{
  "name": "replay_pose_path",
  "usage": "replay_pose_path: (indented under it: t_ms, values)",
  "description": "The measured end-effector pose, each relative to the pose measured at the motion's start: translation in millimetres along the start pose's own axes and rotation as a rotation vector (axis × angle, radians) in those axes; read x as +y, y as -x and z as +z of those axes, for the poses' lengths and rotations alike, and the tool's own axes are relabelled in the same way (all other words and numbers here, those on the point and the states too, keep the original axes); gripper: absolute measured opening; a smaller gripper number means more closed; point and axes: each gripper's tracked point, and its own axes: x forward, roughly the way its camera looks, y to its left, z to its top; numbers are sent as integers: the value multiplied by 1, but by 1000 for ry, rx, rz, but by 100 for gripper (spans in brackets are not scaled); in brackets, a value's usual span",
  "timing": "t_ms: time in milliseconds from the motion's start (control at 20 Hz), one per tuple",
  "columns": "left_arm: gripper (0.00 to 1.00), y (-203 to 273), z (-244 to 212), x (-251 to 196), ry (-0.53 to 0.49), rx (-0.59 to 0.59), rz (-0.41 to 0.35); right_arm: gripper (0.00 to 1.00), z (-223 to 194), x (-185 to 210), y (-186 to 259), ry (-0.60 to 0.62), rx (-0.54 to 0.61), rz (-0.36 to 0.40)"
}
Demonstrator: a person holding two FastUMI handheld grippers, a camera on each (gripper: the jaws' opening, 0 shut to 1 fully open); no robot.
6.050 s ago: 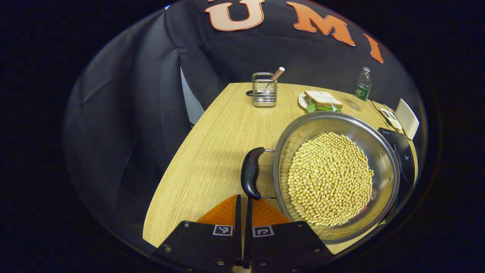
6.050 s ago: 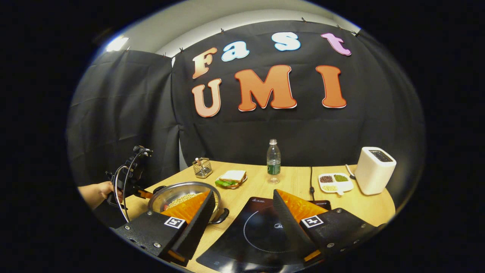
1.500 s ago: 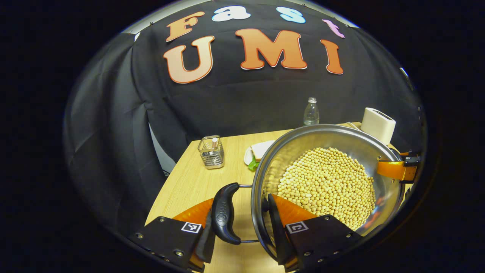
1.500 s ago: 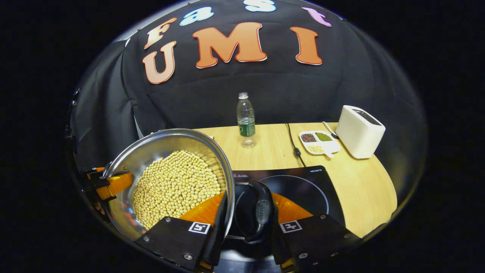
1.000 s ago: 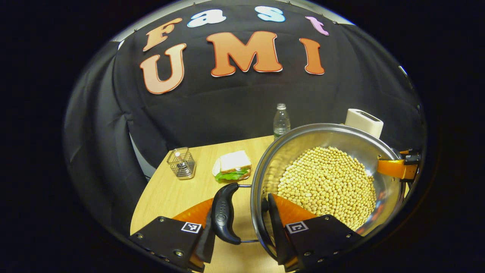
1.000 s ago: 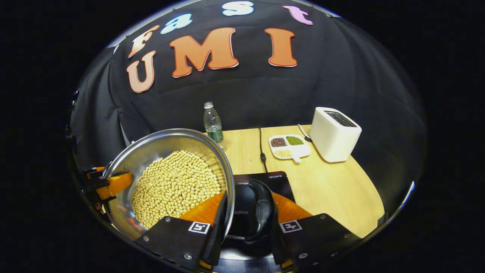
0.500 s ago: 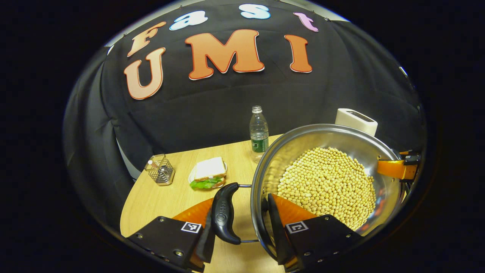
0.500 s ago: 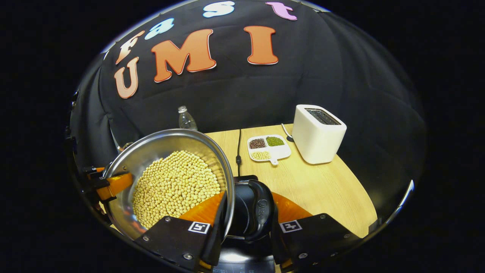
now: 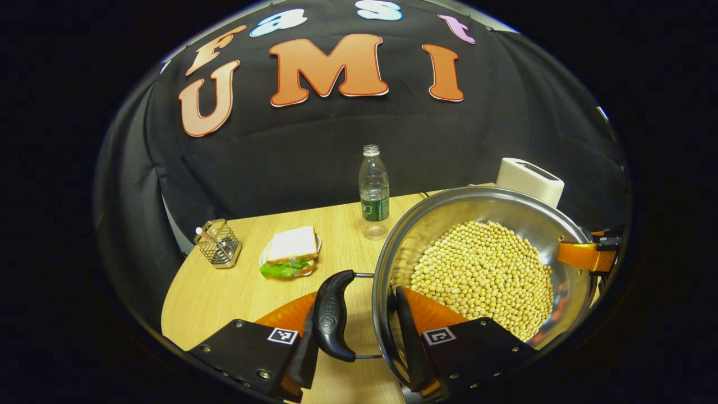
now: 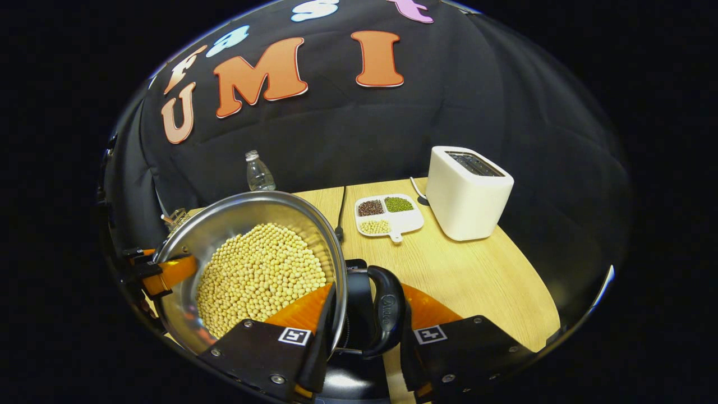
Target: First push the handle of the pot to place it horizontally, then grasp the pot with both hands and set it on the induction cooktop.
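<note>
A steel pot (image 9: 449, 205) holding soybeans (image 9: 482, 269) hangs between both grippers. In the left gripper view my left gripper (image 9: 354, 295) is shut across the pot's black left handle (image 9: 332, 317) and rim, one finger outside the handle, the other inside the wall. In the right gripper view my right gripper (image 10: 368, 292) clamps the pot (image 10: 224, 216) the same way at its right handle (image 10: 386, 320). The black induction cooktop (image 10: 354, 268) lies just under that handle. Each view shows the other gripper's finger at the far rim.
On the wooden table (image 10: 477, 275) stand a water bottle (image 9: 374, 193), a sandwich on a plate (image 9: 289, 252) and a wire holder (image 9: 217, 243). A white toaster (image 10: 468, 191), a divided dish of beans (image 10: 388, 215) and a cable (image 10: 340, 210) sit behind the cooktop.
Both grippers have carried the pot rightwards over the cooktop; bottle, sandwich and toaster drift left in the views. Both grips stay as they were half a second ago.
</note>
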Motion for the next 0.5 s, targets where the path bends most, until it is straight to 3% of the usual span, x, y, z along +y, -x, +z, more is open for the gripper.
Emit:
replay_pose_path:
  t_ms: [500]
  values:
    - [65,-25,-22,-8,9,38,-14,52,-18,-6,-17,8,40,-16]
